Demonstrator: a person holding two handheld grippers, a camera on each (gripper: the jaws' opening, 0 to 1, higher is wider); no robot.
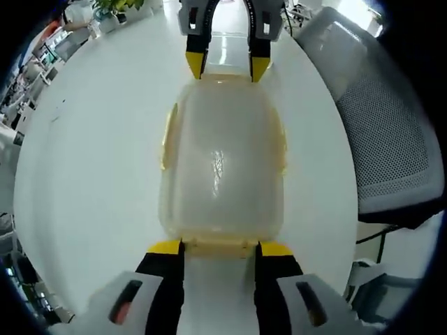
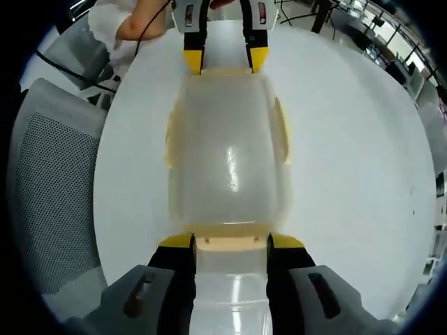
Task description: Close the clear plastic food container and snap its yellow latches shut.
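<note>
Container: as it sits mid-frame on the white table (image 1: 91,181), the lidded container (image 1: 223,167) lies between both grippers.
Left gripper (image 1: 219,248): fingers open, straddling the near-end latch (image 1: 218,244).
Right gripper (image 2: 230,241): fingers likewise spread at the opposite end.

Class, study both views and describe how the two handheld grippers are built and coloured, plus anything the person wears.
Each gripper, left and right, has two black jaws with yellow tips rising from a grey body with dark slots showing small red marks. Seen from the opposite view, each is black with yellow tips. In the right gripper view a white sleeve and thin black cable show.
</note>
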